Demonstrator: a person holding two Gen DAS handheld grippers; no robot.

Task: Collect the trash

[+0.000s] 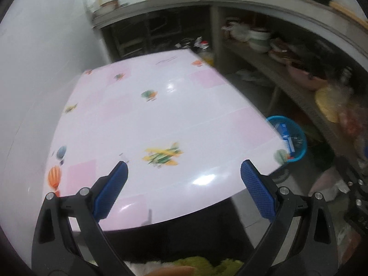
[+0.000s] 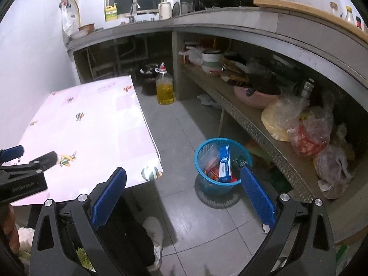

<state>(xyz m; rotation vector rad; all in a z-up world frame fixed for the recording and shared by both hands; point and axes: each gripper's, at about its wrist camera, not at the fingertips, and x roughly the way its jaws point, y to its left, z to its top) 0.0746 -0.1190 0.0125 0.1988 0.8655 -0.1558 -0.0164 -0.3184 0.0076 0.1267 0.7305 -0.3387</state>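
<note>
The table (image 2: 96,124) is pale pink and white with little aeroplanes and balloons, the basket (image 2: 208,185) is bright blue, and the gripper pads (image 2: 108,197) are dark blue.

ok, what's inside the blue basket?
The blue basket on the floor holds a blue-and-white carton standing on end, red wrappers and clear plastic. Whatever lies beneath them is covered.

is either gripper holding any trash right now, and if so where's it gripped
Nothing is held. The left gripper stands open over the table, and the right gripper stands open near the blue basket, with nothing between the pads.
</note>
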